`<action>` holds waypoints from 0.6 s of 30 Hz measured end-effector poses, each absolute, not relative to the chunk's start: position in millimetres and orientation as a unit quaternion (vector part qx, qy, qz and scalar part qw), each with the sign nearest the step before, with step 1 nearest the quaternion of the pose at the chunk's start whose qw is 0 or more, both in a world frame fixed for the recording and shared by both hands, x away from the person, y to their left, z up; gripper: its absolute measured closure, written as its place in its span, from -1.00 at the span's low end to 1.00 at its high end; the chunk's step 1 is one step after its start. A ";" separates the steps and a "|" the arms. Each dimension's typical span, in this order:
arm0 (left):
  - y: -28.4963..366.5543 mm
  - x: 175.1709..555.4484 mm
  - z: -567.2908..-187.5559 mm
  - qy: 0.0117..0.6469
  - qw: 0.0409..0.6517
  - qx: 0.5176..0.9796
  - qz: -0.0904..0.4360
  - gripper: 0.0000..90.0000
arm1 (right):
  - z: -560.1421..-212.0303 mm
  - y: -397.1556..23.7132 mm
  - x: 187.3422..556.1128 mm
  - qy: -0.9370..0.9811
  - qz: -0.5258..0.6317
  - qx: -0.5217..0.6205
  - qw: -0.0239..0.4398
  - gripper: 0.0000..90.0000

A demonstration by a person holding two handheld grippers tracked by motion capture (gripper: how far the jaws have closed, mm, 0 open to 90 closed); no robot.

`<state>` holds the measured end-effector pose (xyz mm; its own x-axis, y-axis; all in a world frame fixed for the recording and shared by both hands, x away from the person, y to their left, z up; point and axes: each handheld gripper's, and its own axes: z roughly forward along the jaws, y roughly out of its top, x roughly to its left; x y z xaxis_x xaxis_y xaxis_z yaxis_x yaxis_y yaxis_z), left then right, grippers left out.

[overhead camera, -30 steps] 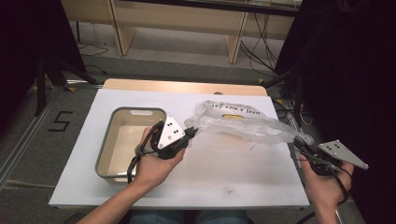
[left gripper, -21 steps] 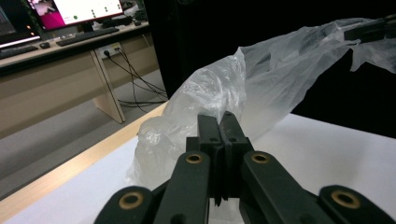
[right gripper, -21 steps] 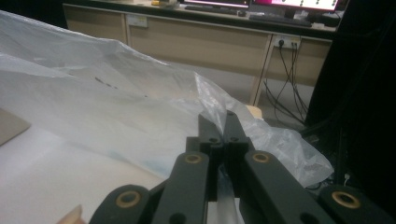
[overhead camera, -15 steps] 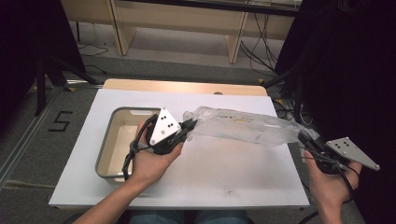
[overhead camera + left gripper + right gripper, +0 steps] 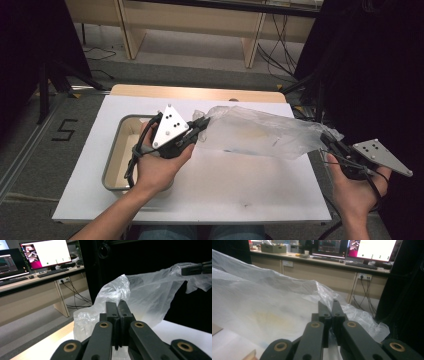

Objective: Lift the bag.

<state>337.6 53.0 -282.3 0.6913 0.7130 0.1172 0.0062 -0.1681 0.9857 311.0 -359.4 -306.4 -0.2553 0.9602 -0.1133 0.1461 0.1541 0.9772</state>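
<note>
Right now the bag (image 5: 260, 132) hangs stretched above the table (image 5: 210, 185), held at both ends by the 2 grippers. Its long axis runs across the table from the tray (image 5: 116, 150) side toward the far right edge, sagging a little in the middle. The left gripper (image 5: 200, 126) sits just right of the tray, its jaws pressed together on the bag's left end; in the left gripper view the jaws meet with thin film pinched between them and the bag (image 5: 140, 297) billowing away beyond. The right gripper (image 5: 327, 142) is well to the right of the tray, off the table's right edge, and its jaws are likewise closed on the bag's other end; the right gripper view shows film caught between the closed jaws and the bag (image 5: 262, 305) spreading off to the left. So the bag lies between the tools, each gripper pointing inward along the bag's length. The left gripper is much nearer the tray, almost touching its right rim, so any move to bring the bag over or into the tray would likely be led from that side, with the right gripper following inward to keep the film from going slack.
</note>
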 end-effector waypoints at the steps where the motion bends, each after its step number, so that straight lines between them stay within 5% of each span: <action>1: 53.3 339.2 -281.0 0.257 0.592 0.703 0.299 0.99 | -305.1 -359.0 312.2 0.631 0.480 0.438 0.424 1.00; 18: 42.3 396.1 -306.8 0.313 0.538 0.726 0.293 0.99 | -321.3 -350.9 355.3 0.640 0.457 0.455 0.417 1.00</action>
<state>396.1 42.3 -306.8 0.6321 0.7698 0.0889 0.1390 -0.2254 0.9643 355.3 -350.9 -321.3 -0.2379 0.9640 -0.1185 0.2004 0.1681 0.9652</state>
